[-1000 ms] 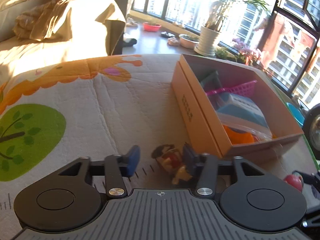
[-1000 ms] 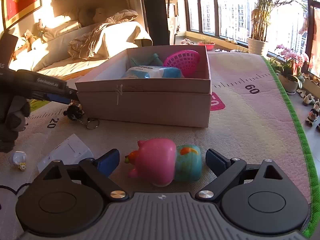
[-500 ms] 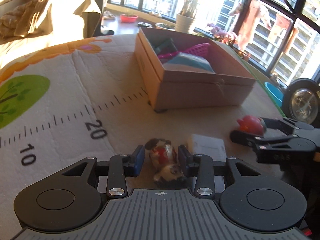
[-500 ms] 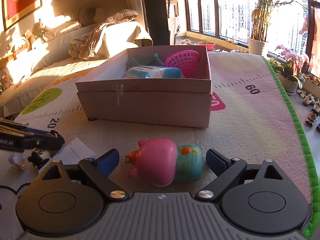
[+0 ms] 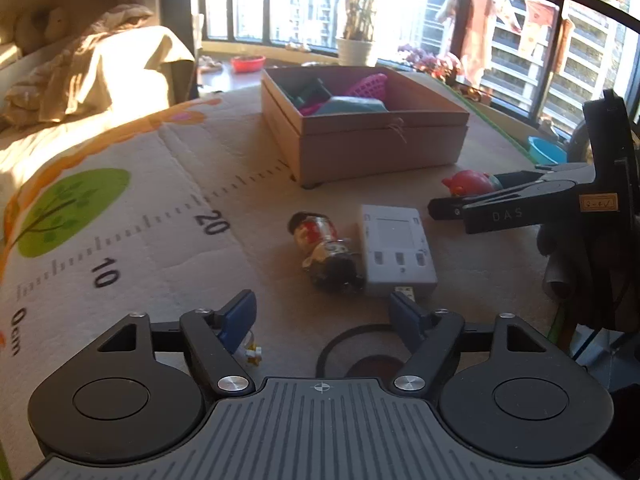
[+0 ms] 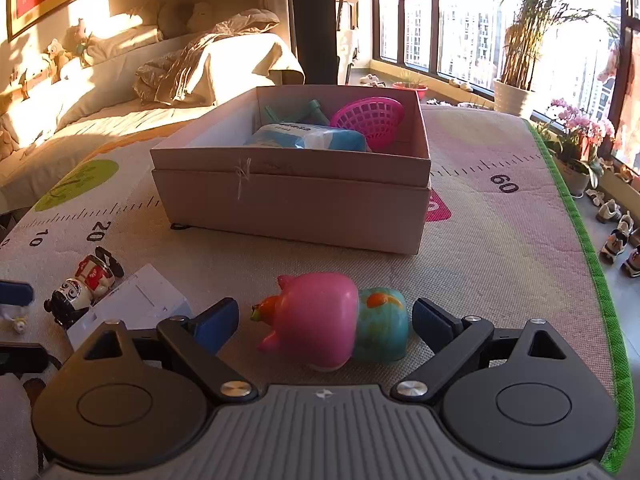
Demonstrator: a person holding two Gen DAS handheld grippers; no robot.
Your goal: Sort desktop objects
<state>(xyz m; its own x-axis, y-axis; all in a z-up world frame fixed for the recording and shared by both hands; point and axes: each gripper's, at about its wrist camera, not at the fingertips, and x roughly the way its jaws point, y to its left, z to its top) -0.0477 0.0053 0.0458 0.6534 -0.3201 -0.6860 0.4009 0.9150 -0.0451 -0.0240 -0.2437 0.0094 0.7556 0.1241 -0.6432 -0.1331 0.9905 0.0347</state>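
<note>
The left gripper (image 5: 322, 314) is opening, nothing between its jaws, the doll (image 5: 320, 248) lying just beyond. The right gripper (image 6: 324, 320) stands released around the pig toy (image 6: 316, 320).

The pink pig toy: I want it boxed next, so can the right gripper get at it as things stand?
Probably yes. The pink pig toy lies on the mat between the open fingers of the right gripper, with a gap at each pad and nothing in between. The white device sits off to the side.
</note>
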